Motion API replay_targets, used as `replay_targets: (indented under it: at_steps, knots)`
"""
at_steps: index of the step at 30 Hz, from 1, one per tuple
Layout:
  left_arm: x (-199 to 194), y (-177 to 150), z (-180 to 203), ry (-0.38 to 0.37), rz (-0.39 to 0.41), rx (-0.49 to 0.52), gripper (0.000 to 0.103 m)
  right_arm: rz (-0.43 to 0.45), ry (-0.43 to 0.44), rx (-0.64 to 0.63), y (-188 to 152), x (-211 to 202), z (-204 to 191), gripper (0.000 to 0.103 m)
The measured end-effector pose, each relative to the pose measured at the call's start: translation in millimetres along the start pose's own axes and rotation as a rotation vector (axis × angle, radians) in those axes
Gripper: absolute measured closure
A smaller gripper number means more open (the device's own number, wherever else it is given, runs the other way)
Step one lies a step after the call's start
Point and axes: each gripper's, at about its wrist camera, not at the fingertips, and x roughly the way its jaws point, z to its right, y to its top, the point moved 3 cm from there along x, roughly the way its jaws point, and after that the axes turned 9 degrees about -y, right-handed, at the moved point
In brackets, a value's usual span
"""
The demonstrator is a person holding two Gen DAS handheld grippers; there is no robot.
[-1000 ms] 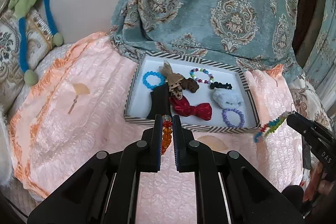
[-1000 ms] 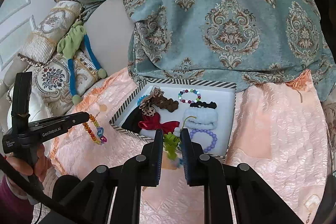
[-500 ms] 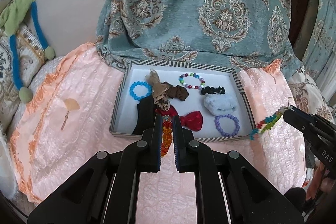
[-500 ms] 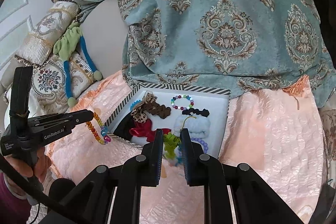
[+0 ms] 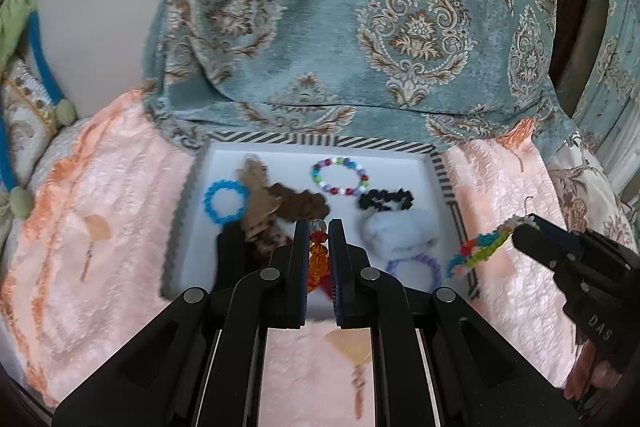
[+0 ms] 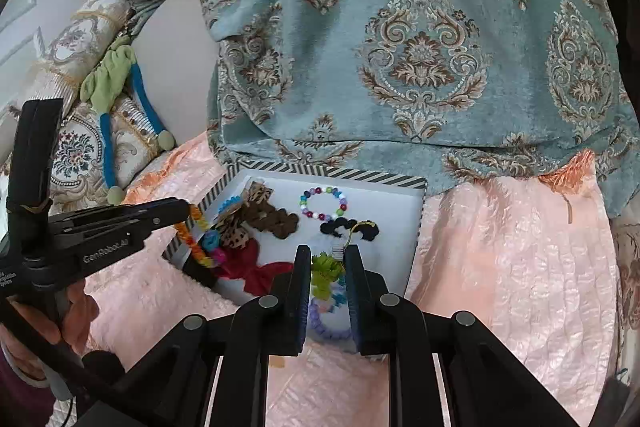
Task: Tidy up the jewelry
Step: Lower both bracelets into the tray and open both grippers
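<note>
A white tray with a striped rim [image 5: 328, 141] [image 6: 332, 171] lies on the pink bedspread and holds several bracelets, hair ties and bows. My left gripper [image 5: 318, 231] is shut on an orange and red bead bracelet [image 5: 316, 255] and hangs over the tray's near half; from the right wrist view it [image 6: 182, 211] reaches the tray's left edge with the bracelet [image 6: 196, 239] dangling. My right gripper [image 6: 327, 255] is shut on a multicoloured loom-band bracelet [image 6: 326, 275] above the tray's near right part; in the left wrist view it [image 5: 524, 223] holds that bracelet [image 5: 480, 247] over the right rim.
A teal patterned curtain [image 5: 360, 27] hangs right behind the tray. Embroidered cushions and a green and blue tie [image 6: 116, 75] lie at the left. Pink bedspread [image 6: 512, 267] spreads on both sides. A purple bead bracelet [image 5: 416, 265] and a pale scrunchie [image 5: 400, 233] lie in the tray's right part.
Both grippers have moved forward towards the tray with their bracelets still held. The left one has gone from before the near rim to over the tray; the right bracelet now hangs over the right rim.
</note>
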Motion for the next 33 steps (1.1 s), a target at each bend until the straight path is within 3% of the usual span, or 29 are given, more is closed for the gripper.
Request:
replay_targets:
  at_steps: [7, 13, 20, 27, 33]
  knots:
    - [44, 13, 7, -0.071, -0.01, -0.055, 0.095, -0.006, -0.019, 0.002, 22, 21, 9, 0.087]
    - [89, -1, -22, -0.022, -0.077, -0.117, 0.095, -0.024, -0.04, -0.001, 43, 54, 10, 0.087]
    - [98, -12, -46, 0.012, -0.095, -0.125, 0.095, -0.03, -0.045, 0.005, 66, 105, 1, 0.087]
    - [100, -16, -47, 0.012, -0.093, -0.103, 0.095, -0.157, -0.137, 0.033, 48, 165, 30, 0.087]
    - [107, -21, -44, 0.02, -0.104, -0.102, 0.095, -0.214, -0.197, 0.005, 30, 189, 42, 0.088]
